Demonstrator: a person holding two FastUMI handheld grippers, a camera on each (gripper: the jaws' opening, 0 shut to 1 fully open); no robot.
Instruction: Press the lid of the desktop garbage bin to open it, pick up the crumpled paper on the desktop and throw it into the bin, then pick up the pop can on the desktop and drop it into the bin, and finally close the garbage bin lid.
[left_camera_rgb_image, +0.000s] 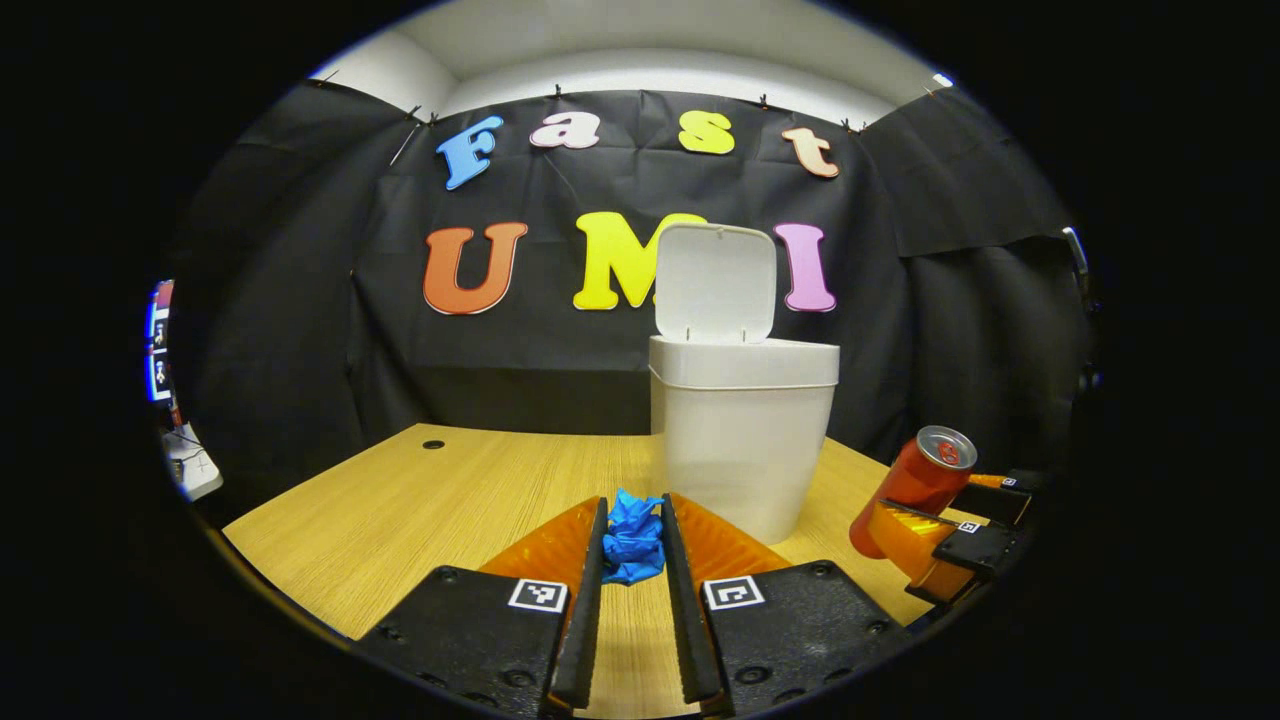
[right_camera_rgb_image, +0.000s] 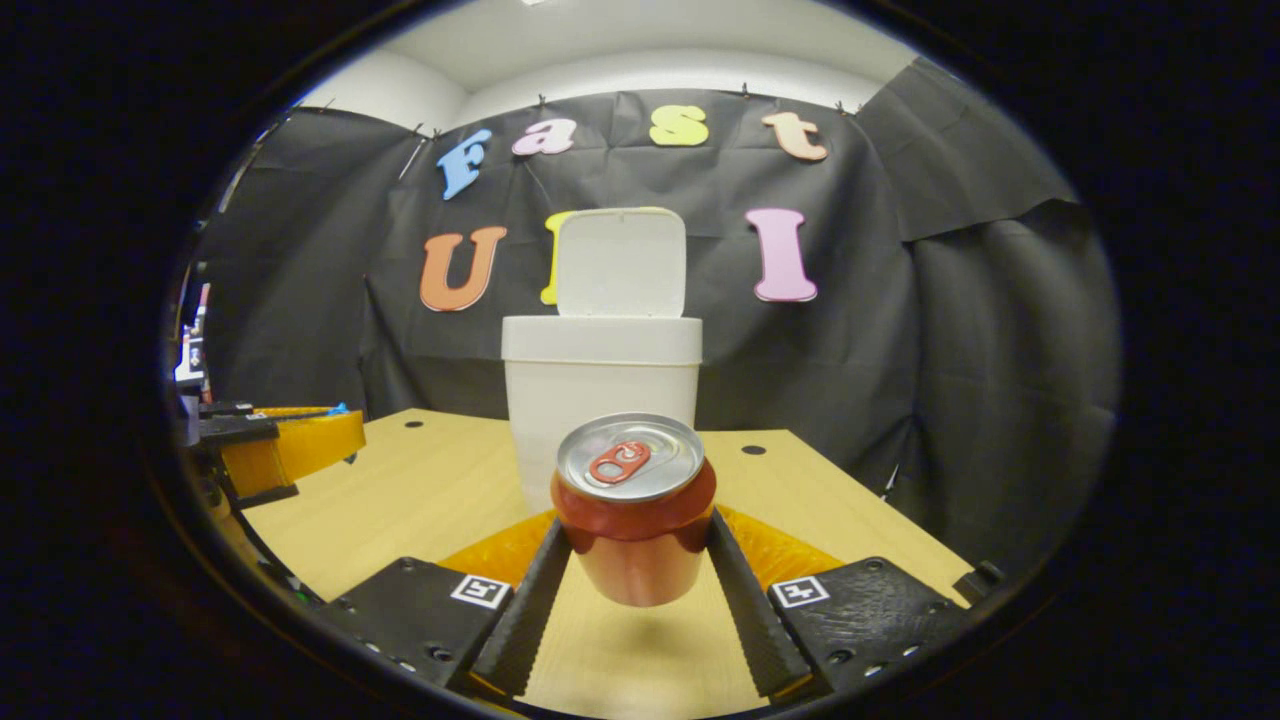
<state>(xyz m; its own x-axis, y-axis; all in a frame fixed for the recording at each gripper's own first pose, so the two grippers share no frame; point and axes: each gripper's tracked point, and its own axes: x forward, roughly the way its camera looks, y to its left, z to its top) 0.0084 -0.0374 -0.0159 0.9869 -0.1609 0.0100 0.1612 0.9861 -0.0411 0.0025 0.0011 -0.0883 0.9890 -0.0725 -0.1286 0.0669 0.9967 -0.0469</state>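
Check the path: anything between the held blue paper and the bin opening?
Nothing visible. The lid stands upright, so the bin is open. The left gripper holds the crumpled paper in front of the bin. The can, in the right gripper, is off to the side.

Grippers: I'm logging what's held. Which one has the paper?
The left gripper, shut on the blue crumpled paper; the right gripper holds the red can.

White bin (left_camera_rgb_image: 742, 440) upright on desk, lid (left_camera_rgb_image: 716, 283) raised. Blue crumpled paper (left_camera_rgb_image: 633, 537) pinched between fingers. Red pop can (right_camera_rgb_image: 633, 507) held off desk, upright.
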